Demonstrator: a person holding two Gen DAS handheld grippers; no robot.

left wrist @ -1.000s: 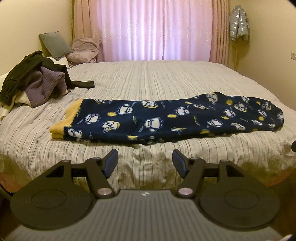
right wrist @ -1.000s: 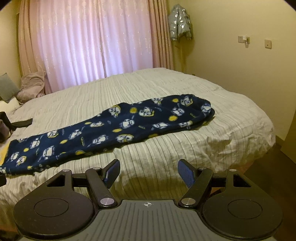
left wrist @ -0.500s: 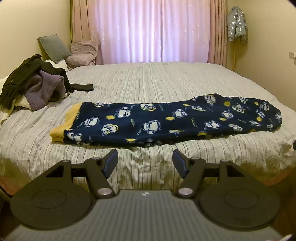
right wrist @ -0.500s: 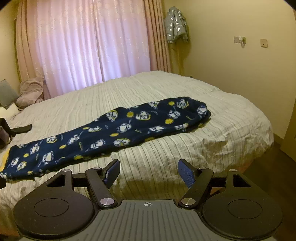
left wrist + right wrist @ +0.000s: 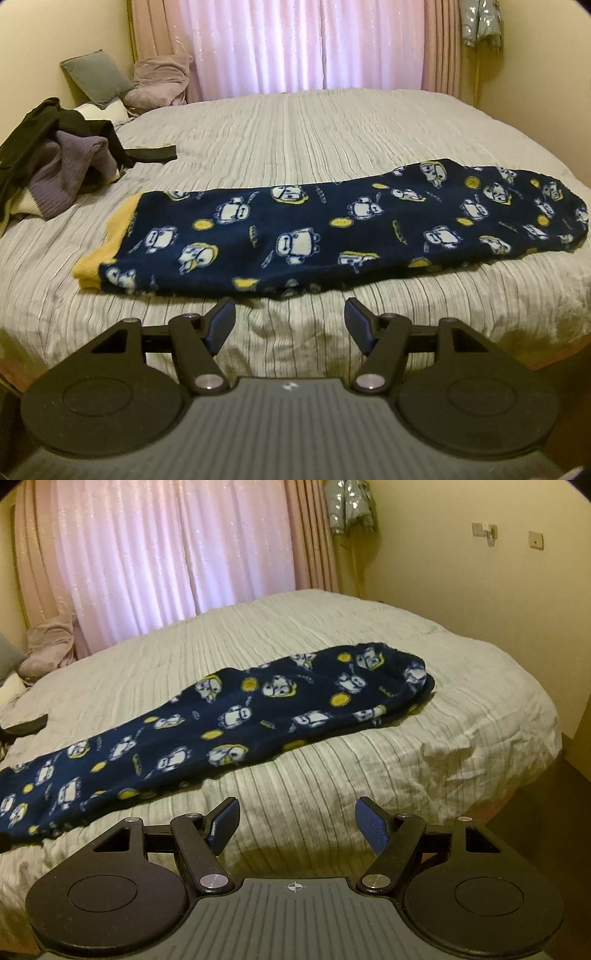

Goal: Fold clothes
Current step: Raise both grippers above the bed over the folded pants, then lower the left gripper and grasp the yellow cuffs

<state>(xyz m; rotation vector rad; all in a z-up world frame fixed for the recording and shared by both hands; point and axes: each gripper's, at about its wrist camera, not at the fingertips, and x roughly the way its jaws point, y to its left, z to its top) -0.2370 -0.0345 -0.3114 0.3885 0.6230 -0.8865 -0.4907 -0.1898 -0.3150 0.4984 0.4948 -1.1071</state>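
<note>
Navy fleece garment (image 5: 332, 229) with a white-and-yellow cartoon print, laid out long and flat across the near part of the bed (image 5: 314, 129), a yellow band (image 5: 107, 240) at its left end. Same garment (image 5: 221, 731) in the right wrist view, running from the lower left up toward the middle, rounded end near the bed's right side. Left gripper (image 5: 290, 319) held low just short of the garment's near edge, jaws spread wide, nothing between them, not touching the cloth. Right gripper (image 5: 295, 821) likewise over the striped bedcover near the bed's front edge, jaws released and empty, garment a little ahead and to the left. Heap of dark and purple clothes (image 5: 55, 162) at the bed's far left, well apart from the garment. Grey pillow (image 5: 96, 75) and pink bundle (image 5: 159, 79) by the pink curtains (image 5: 295, 44). Silvery jacket (image 5: 347, 506) hanging on the wall at the right.
</note>
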